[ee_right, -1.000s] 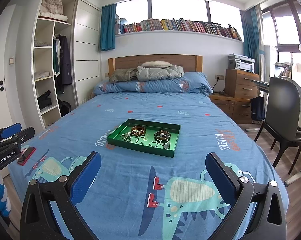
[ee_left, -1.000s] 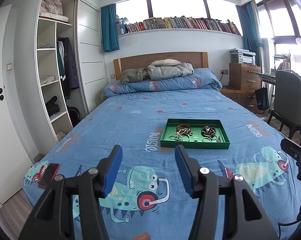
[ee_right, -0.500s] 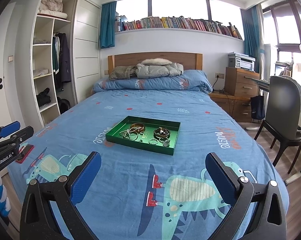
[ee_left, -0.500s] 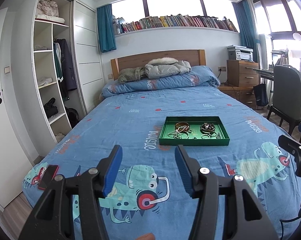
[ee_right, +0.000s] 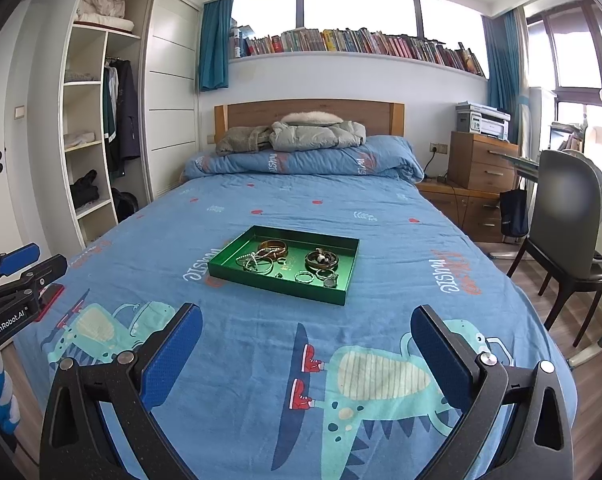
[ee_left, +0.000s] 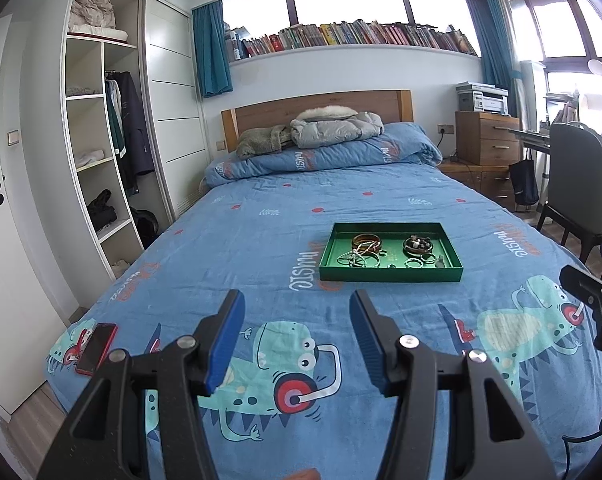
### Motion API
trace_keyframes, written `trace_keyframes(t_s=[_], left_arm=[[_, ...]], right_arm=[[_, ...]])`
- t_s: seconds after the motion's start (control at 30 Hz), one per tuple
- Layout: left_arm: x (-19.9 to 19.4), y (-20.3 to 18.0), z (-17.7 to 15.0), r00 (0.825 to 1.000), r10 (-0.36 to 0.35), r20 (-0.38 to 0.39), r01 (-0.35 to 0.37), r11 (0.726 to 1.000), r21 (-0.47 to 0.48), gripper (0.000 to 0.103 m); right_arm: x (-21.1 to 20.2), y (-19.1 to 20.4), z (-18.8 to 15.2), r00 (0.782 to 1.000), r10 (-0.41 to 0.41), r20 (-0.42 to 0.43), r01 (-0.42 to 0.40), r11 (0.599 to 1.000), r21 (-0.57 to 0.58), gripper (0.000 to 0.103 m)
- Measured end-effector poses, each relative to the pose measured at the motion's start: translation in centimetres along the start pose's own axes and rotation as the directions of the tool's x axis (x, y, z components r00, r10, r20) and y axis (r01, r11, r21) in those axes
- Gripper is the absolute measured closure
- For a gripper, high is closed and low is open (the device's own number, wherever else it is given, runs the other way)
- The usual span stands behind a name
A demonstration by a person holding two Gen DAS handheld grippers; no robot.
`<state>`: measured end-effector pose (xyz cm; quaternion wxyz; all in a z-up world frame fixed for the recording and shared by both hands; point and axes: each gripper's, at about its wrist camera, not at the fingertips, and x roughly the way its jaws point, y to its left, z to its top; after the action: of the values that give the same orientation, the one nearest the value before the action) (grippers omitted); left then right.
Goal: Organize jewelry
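From the left wrist view, the left claw [ee_left: 297, 336] is hovering over the foot of the bed [ee_left: 261, 248], its two blue fingers [ee_left: 225, 344] standing moderately apart and gripping nothing. One green tray [ee_left: 389, 274] is sitting on the blue cover well ahead of the claw and a little to its right. Inside it, one brown bangle [ee_left: 366, 240] is lying at the back left, one dark beaded bracelet [ee_left: 418, 245] at the back right, and a tangle of silver chain [ee_left: 357, 259] in front of the bangle; the small rings near the front wall are too tiny to count. One red phone [ee_left: 97, 348] is lying near the bed's left edge. Part of the right claw [ee_left: 593, 292] is poking in at the right margin.

From the right wrist view, the right claw [ee_right: 307, 348] is hanging wide open and empty above the dinosaur print. The same single tray [ee_right: 277, 284] is resting ahead, slightly left of centre, well apart from the claw. One bangle [ee_right: 273, 247], one beaded bracelet [ee_right: 321, 260] and the chain tangle [ee_right: 255, 264] are showing inside, with about three small rings [ee_right: 303, 277] near the front. One grey chair [ee_right: 565, 216] is standing beside the bed on the right.
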<state>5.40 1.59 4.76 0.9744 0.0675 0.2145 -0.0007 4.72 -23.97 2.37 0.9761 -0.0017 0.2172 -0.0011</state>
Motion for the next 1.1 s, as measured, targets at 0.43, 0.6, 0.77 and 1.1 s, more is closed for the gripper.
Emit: trace_keyframes(t_s=[0.43,0.6,0.77,1.1], left_arm=[[0.3,-0.5,-0.4,1.0,-0.009,-0.021,0.01,1.0,0.015,0.05],[0.4,-0.9,-0.5,1.0,-0.015,-0.027,0.016,1.0,0.02,0.05],[0.4,-1.1,-0.7,0.999,-0.016,-0.03,0.017,1.0,0.021,0.05],[0.5,-1.5,-1.1,0.999,-0.021,-0.039,0.022,0.999,0.027,0.05]], right_arm=[[0.1,-0.1,-0.4,1.0,-0.023,-0.003,0.023,1.0,-0.012,0.0],[0.3,-0.2,-0.5,0.999,-0.031,-0.007,0.031,0.999,-0.013,0.0],[0.4,-0.3,-0.7,0.999,-0.033,-0.012,0.033,0.999,-0.01,0.0],[0.6,-0.7,-1.1,0.999,-0.041,-0.022,0.041,0.999,-0.005,0.0]])
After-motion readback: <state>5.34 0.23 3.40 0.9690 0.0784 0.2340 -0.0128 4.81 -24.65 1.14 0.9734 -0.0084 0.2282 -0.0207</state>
